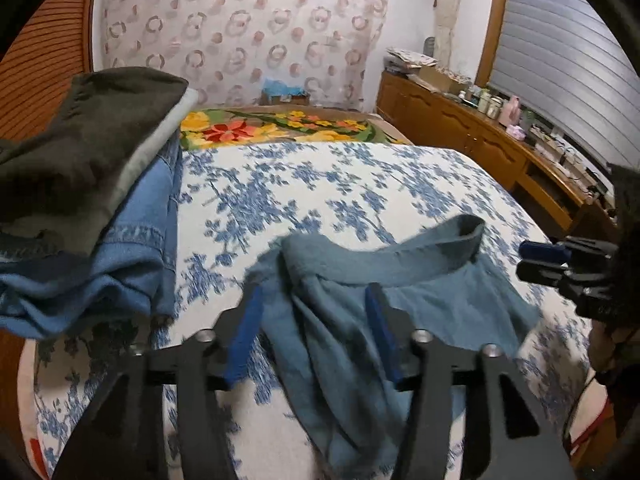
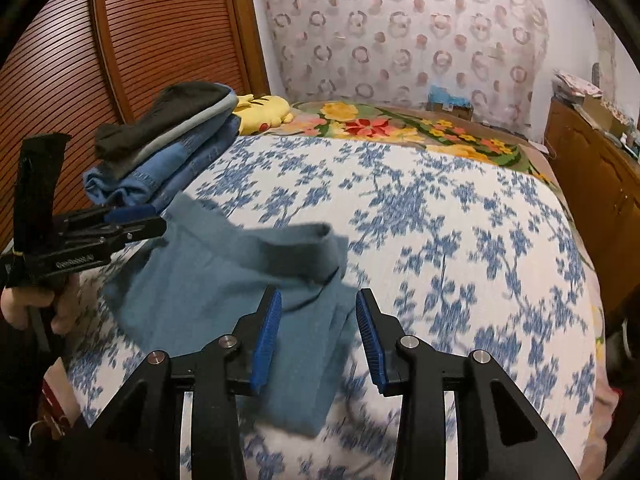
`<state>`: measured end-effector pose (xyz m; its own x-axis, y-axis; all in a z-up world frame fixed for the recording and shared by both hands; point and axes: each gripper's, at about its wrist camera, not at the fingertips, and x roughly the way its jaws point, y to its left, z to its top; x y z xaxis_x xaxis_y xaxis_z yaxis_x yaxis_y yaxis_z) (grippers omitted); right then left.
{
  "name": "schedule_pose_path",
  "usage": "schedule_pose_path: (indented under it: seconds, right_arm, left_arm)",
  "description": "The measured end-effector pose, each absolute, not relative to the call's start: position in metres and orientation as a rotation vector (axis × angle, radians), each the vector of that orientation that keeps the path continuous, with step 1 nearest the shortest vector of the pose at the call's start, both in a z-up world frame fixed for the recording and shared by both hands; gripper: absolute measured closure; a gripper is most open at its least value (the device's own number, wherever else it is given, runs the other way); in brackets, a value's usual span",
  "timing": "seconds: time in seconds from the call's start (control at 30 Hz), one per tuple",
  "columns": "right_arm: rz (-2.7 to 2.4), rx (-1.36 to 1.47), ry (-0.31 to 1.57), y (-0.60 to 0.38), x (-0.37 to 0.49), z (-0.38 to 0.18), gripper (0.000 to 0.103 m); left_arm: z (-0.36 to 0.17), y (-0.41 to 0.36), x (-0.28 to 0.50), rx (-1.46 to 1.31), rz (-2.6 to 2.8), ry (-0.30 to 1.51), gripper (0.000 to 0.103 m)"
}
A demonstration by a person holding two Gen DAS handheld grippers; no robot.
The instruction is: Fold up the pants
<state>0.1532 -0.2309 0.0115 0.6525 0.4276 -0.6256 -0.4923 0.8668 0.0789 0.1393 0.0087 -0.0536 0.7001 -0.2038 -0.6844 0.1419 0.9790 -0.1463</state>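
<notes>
Two folded garments already sit in a stack [image 2: 160, 152] at the left edge of the bed [image 2: 460, 240], a dark grey piece on top of denim, likely parked there to keep the middle of the floral cover free for work. Just right of that stack lie the teal pants [image 2: 224, 280], rumpled, with the waistband [image 2: 288, 248] turned up and standing in a loop, and one leg trailing toward the near edge. The left gripper [image 1: 314, 308] points down over the cloth with its jaws released: fabric lies between the blue pads [image 1: 248, 328], but they do not pinch it. The right gripper [image 2: 318, 316] sits further right, by the waistband's other end, its jaws parted too and holding nothing. I judge the two grippers are spaced across the waist so each can take one side and pull the pants flat before any fold is made. A yellow plush toy [image 2: 264, 114] lies beyond the stack, well apart from the work.
</notes>
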Motion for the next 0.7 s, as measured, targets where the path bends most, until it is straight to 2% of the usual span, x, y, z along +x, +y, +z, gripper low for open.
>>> schedule_pose_path:
  seconds: [0.07,0.47,0.63,0.7]
  right_arm:
    - [0.523,-0.101,0.692,-0.233,0.145,0.009,0.063]
    - [0.538,-0.09,0.713,-0.238,0.114,-0.002,0.063]
    - [0.534,-0.091,0.735,-0.237,0.114,-0.008,0.063]
    - [0.531,-0.102,0.741,-0.235,0.116,-0.01,0.063]
  left_arm:
    - [-0.056,0.009,0.132,-0.093,-0.197,0.783,0.037]
    - [-0.068,0.004,0.07,-0.084,-0.263,0.77,0.037]
    - [-0.08,0.006,0.071,-0.104,-0.28,0.81,0.061]
    - [-0.08,0.004,0.071,-0.101,-0.289,0.813,0.064]
